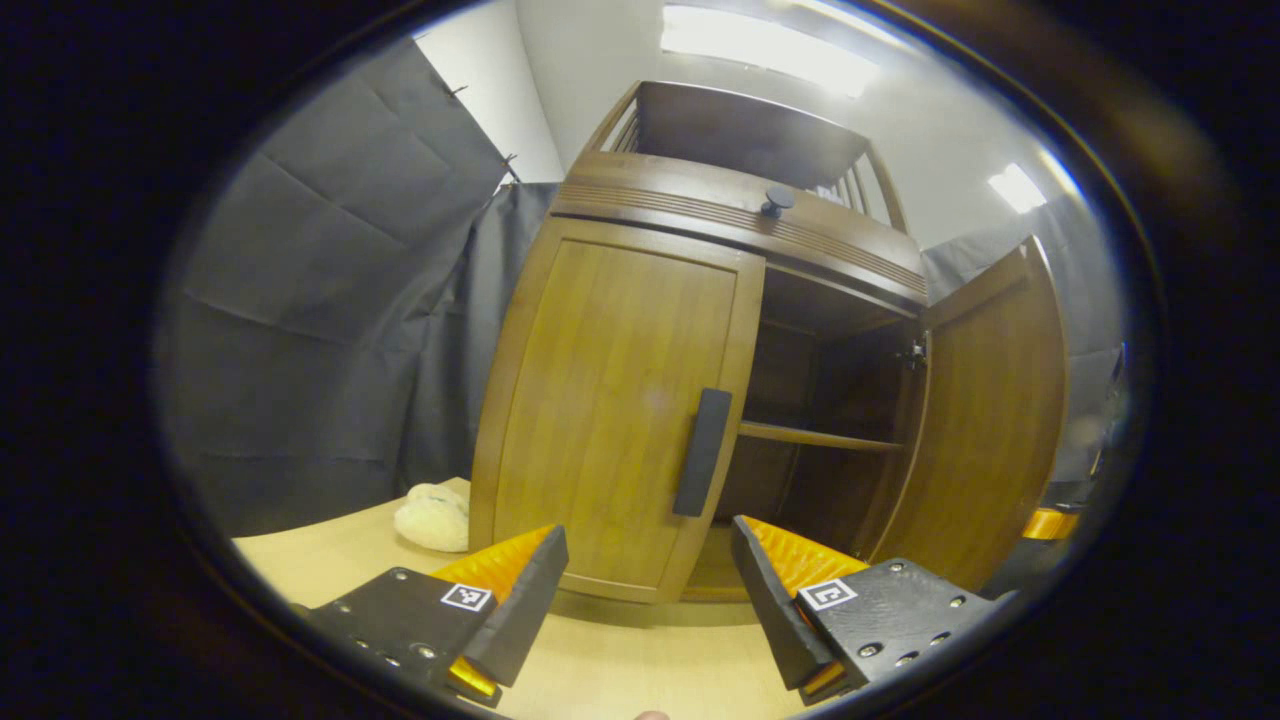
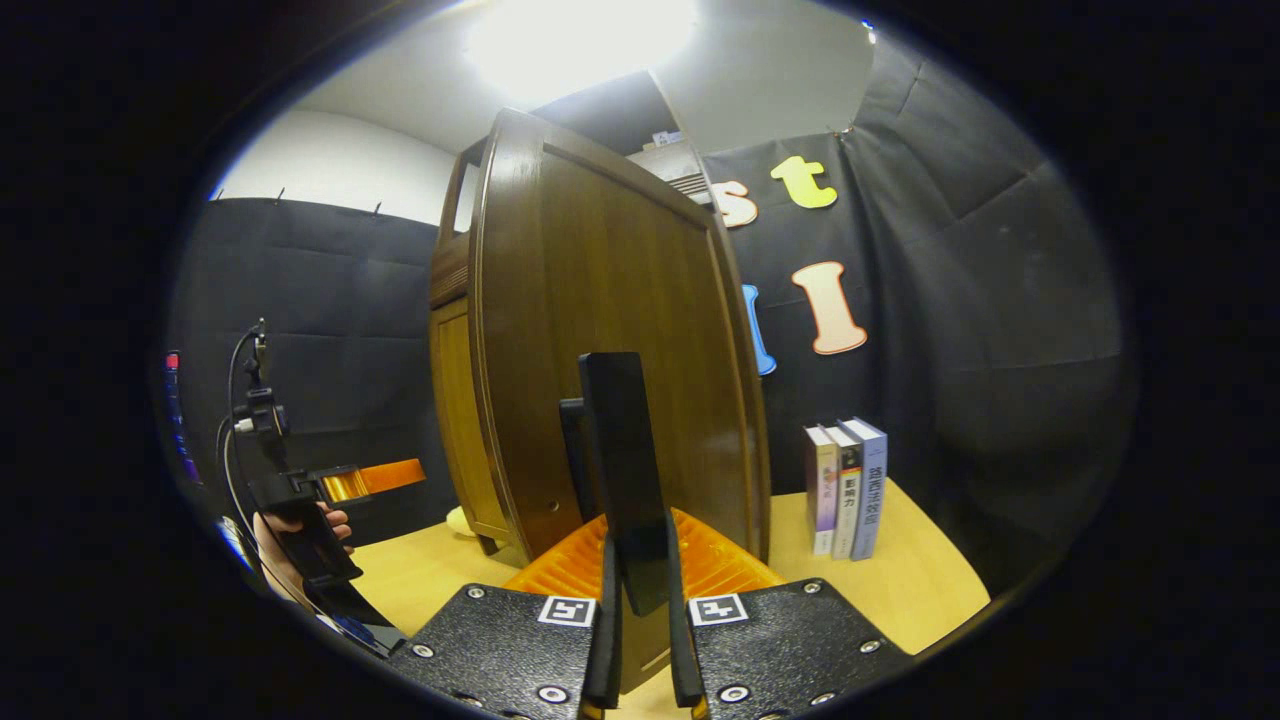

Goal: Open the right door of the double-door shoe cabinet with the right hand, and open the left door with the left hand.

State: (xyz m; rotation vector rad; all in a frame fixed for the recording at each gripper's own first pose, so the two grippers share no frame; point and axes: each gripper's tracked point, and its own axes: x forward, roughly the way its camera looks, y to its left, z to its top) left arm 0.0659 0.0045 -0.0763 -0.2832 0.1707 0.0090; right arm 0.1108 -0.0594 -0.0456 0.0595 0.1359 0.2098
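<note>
Left gripper view: the shoe cabinet (image 1: 700, 330) is seen standing on a pale wooden counter (image 1: 640, 660). Its left door (image 1: 615, 410) is shut, with a dark upright handle (image 1: 702, 452) near the inner edge. The right door (image 1: 990, 420) is swung wide, and a shelf (image 1: 815, 437) is exposed in the dark inside. The left gripper (image 1: 650, 590) is held short of the left door with its fingers spread wide and nothing between them; the handle is lined up above the gap, not touched. A small dark knob (image 1: 776, 201) is seen on the drawer front above the doors, and a railed top above that. A cream fluffy slipper (image 1: 433, 517) lies on the counter just beside the cabinet's left side. Grey-black cloth is hung behind, with a white wall and ceiling lights above.

Right gripper view: the right gripper (image 2: 640, 620) is closed on the right door's handle (image 2: 622, 470), both fingers pressed to its lower end. The opened door panel (image 2: 610, 350) stands edge-on straight ahead and blocks most of the cabinet. Three books (image 2: 846, 488) stand upright on the counter to the right, near the cloth wall. At far left the other gripper (image 2: 340, 482) is seen, held by a hand (image 2: 300, 545), well apart from the door.
</note>
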